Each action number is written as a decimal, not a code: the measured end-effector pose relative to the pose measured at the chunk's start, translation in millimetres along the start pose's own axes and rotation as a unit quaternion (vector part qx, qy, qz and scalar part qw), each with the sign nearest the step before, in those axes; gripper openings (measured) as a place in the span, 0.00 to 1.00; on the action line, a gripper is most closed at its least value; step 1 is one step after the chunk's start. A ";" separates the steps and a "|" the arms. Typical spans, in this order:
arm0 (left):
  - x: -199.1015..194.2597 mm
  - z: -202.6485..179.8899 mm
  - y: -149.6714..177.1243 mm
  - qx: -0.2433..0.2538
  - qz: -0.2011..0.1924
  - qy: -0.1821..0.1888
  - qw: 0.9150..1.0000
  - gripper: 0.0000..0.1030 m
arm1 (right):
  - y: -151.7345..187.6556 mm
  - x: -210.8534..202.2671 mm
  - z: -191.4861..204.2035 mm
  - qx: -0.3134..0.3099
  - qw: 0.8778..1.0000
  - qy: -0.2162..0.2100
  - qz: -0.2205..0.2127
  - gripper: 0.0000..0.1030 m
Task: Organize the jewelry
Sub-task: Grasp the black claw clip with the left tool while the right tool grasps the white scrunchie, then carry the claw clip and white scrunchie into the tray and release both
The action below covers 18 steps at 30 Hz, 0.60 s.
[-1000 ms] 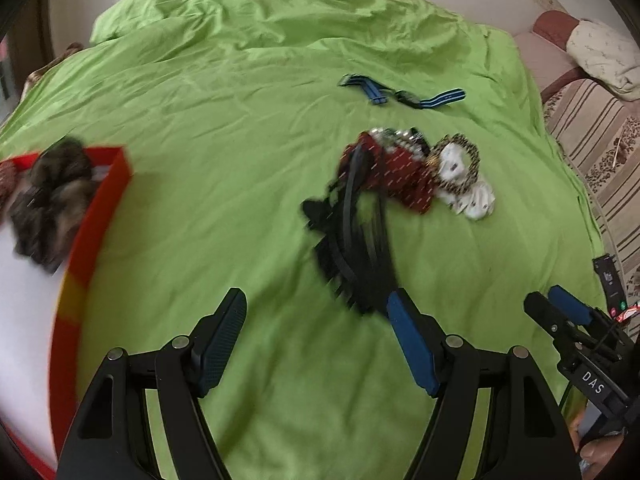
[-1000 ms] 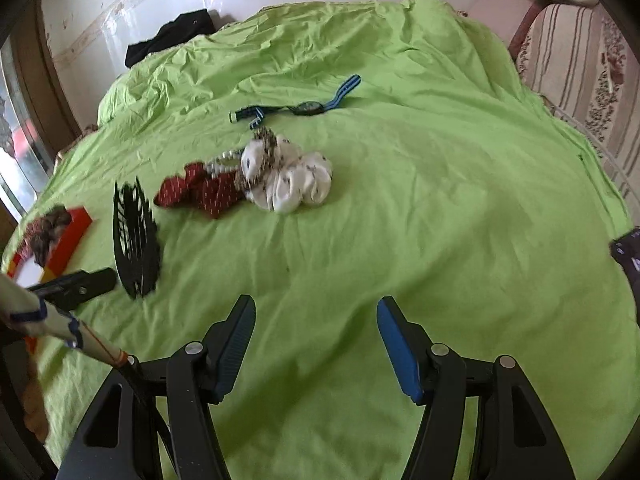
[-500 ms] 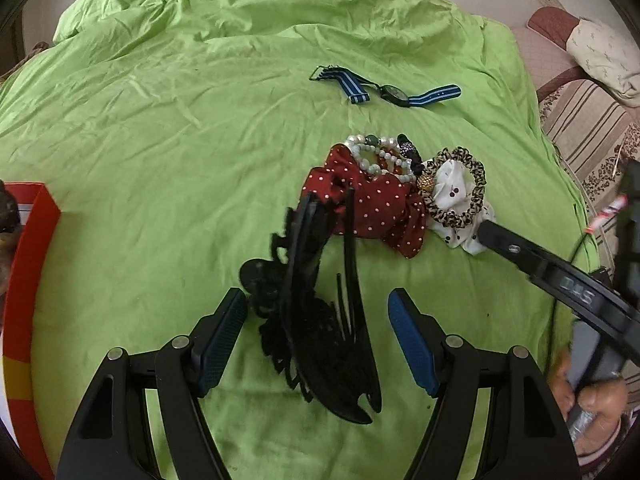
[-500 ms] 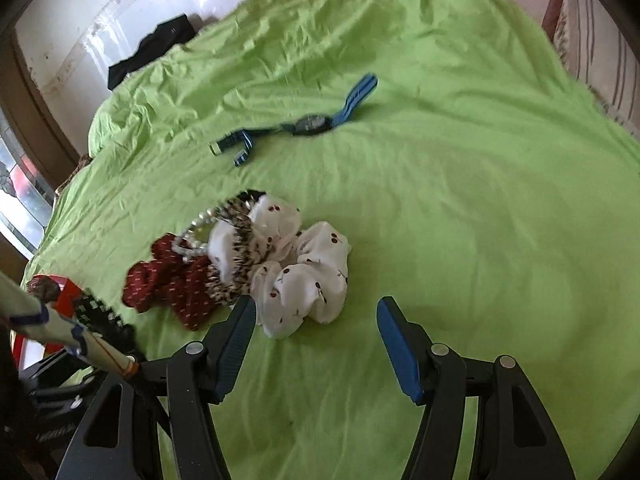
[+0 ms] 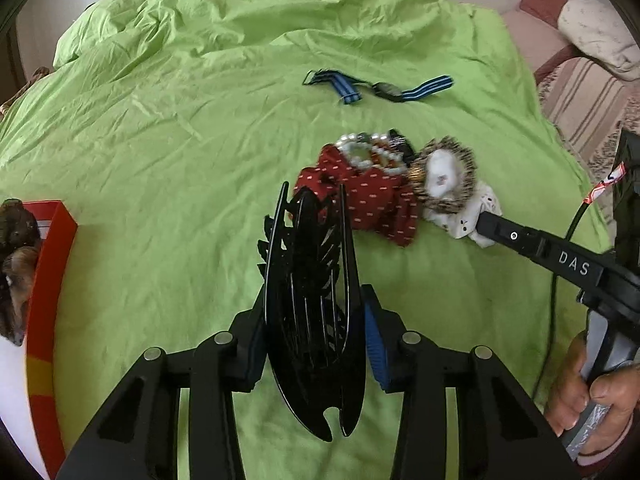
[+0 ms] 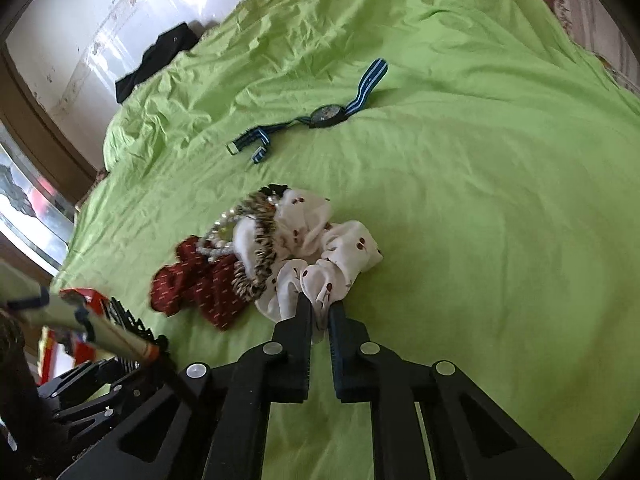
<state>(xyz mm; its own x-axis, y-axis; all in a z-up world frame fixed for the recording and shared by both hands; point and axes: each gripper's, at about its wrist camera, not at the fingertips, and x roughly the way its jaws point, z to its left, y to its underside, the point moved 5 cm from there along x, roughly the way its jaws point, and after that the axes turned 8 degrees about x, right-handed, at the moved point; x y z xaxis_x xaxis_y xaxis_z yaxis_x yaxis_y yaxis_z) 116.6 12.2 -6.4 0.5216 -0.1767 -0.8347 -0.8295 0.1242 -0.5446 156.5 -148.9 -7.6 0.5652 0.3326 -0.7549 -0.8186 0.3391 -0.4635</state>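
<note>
My left gripper (image 5: 314, 322) is shut on a large black hair claw clip (image 5: 316, 280), held upright over the green bedspread. My right gripper (image 6: 320, 308) is shut on the near edge of a white cherry-print scrunchie (image 6: 332, 256), which also shows in the left wrist view (image 5: 460, 216). Beside it lie a leopard-print scrunchie (image 6: 260, 248), a pearl bracelet (image 6: 218, 236) and a red dotted scrunchie (image 6: 196, 284). A blue striped watch (image 6: 324, 114) lies further back. A red-rimmed box (image 5: 44, 276) at the left holds a brown scrunchie (image 5: 14, 264).
The green bedspread (image 6: 480, 200) covers the whole bed. A black garment (image 6: 160, 56) lies at the far edge by the wall. A striped sofa with a cushion (image 5: 592, 80) stands to the right of the bed.
My left gripper has closed on the black claw clip. My right gripper has moved forward to the white scrunchie and shut on its edge.
</note>
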 end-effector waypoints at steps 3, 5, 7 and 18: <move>-26.0 -7.2 4.8 0.009 -0.012 0.010 1.000 0.39 | 9.0 -28.6 3.0 0.002 1.000 -0.006 -0.011 0.08; -43.3 -11.7 8.6 0.013 -0.020 0.017 1.000 0.39 | 14.3 -49.0 6.4 -0.002 1.000 -0.008 -0.021 0.08; -59.7 -13.4 12.5 0.016 -0.027 0.021 0.999 0.39 | 18.5 -67.4 9.5 -0.007 0.999 -0.010 -0.030 0.08; -143.3 13.6 44.2 0.019 -0.059 -0.043 0.997 0.39 | 49.9 -142.6 74.5 -0.058 0.996 -0.041 -0.056 0.08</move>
<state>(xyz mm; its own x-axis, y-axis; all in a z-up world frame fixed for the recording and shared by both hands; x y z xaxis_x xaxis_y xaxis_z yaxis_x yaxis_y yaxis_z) 8.0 56.2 88.0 0.6321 -0.1085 -0.7673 -0.7535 0.1449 -0.6413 42.7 -113.8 111.6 0.6557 0.3715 -0.6573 -0.7539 0.2755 -0.5964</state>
